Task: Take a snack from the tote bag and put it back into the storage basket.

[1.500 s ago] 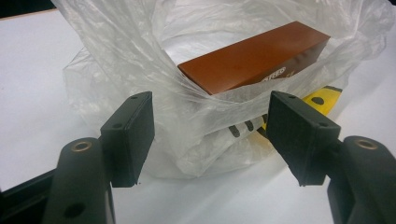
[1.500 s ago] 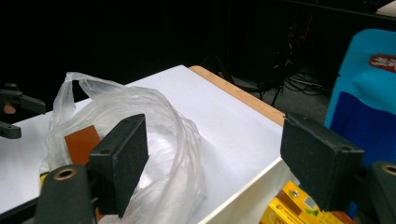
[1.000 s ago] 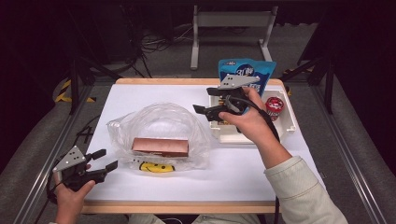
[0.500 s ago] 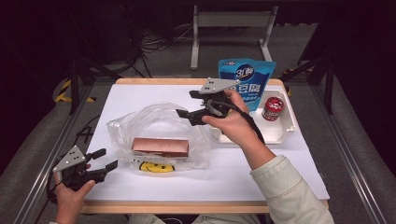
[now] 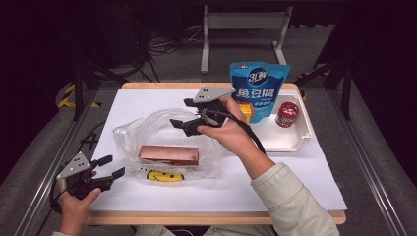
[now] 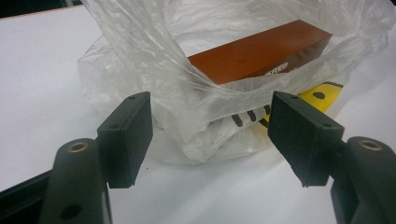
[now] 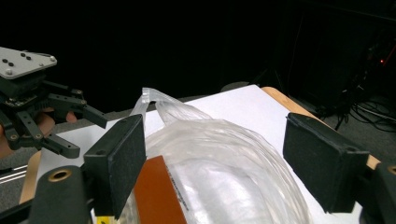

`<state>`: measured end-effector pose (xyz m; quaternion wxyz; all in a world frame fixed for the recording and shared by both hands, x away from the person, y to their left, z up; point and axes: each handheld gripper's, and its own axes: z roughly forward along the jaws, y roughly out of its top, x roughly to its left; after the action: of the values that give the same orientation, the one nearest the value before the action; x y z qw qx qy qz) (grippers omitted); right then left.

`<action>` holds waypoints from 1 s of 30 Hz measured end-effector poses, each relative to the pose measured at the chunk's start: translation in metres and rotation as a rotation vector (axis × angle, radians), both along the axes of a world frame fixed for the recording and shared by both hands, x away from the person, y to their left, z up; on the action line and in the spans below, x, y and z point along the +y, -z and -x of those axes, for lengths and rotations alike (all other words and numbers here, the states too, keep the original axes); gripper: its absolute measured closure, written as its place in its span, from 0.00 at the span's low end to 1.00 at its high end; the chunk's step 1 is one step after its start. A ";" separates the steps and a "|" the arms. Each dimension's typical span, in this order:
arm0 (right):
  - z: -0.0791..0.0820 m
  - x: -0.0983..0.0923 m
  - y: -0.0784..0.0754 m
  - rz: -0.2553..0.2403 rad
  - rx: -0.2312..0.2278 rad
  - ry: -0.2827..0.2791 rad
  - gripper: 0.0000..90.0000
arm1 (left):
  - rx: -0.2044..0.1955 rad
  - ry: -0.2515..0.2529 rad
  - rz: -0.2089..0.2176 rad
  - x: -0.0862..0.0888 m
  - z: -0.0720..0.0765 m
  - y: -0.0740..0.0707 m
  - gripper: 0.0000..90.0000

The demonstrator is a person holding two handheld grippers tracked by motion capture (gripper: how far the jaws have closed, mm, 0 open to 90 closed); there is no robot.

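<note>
A clear plastic bag (image 5: 147, 135) lies on the white table with a copper-brown box (image 5: 168, 154) inside and a yellow smiley print (image 5: 164, 175) at its front. My right gripper (image 5: 180, 112) hovers open over the bag's far right side; its view looks down on the bag (image 7: 224, 163) and the box (image 7: 156, 191) between its spread jaws. My left gripper (image 5: 112, 165) rests open at the table's front left corner, pointing at the bag (image 6: 187, 93) and the box (image 6: 257, 56) without touching them. It also appears far off in the right gripper view (image 7: 79, 130).
A white tray (image 5: 295, 142) sits at the right back, with a blue pouch (image 5: 258, 88) standing in it, a red can (image 5: 286, 114) and a small yellow item (image 5: 246, 110). Bare white table lies in front of the bag and to the right.
My right gripper has swung left from over the tray to above the bag, staying open. The left gripper and the bag have not moved.
</note>
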<state>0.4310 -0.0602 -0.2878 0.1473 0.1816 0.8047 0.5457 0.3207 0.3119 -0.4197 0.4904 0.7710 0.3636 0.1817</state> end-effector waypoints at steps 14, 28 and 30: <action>-0.003 0.034 0.019 -0.001 0.007 -0.056 0.25 | 0.001 0.001 0.007 0.000 -0.001 0.000 0.35; -0.016 0.049 0.050 0.059 0.033 -0.085 0.25 | 0.002 0.002 0.010 0.001 -0.001 0.000 0.35; -0.016 0.049 0.054 0.065 0.042 -0.090 0.25 | 0.001 0.002 0.010 0.001 -0.001 0.000 0.35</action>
<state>0.4474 -0.0114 -0.3414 0.1117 0.1519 0.8322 0.5214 0.3219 0.3133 -0.4199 0.4942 0.7688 0.3642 0.1789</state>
